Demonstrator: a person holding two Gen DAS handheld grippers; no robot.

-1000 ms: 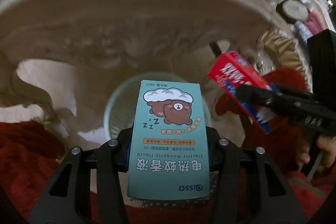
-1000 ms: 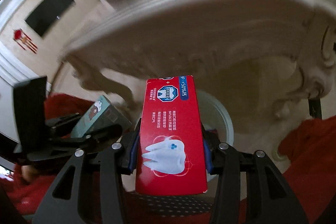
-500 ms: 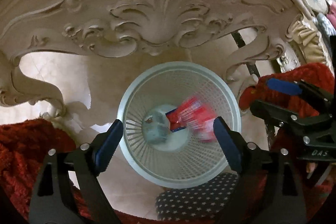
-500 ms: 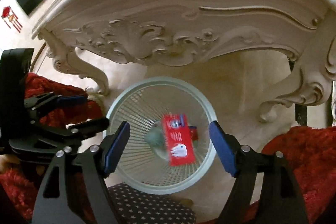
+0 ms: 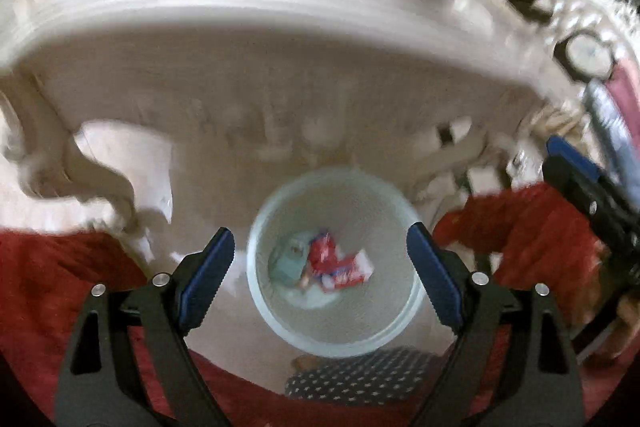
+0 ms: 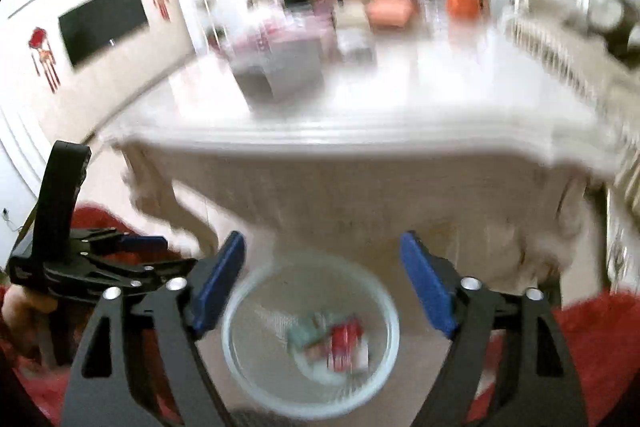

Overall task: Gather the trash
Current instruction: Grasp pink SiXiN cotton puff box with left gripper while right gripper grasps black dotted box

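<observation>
Both boxes, the red box (image 5: 334, 263) and the teal box (image 5: 286, 261), are lying at the wastebasket (image 5: 256, 291) bottom. Left gripper (image 5: 320, 263) jaws are being held released, empty; right gripper (image 6: 322, 279) jaws are opening, empty. Both are best being lifted clear of the rim.

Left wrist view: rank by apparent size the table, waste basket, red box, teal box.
1. table, largest by far
2. waste basket
3. red box
4. teal box, looks smallest, but it is blurred and partly covered by the red one, so the last two are unsure.

Two boxes (image 5: 332, 263) in basket (image 5: 400, 327) before table (image 5: 240, 67).
</observation>
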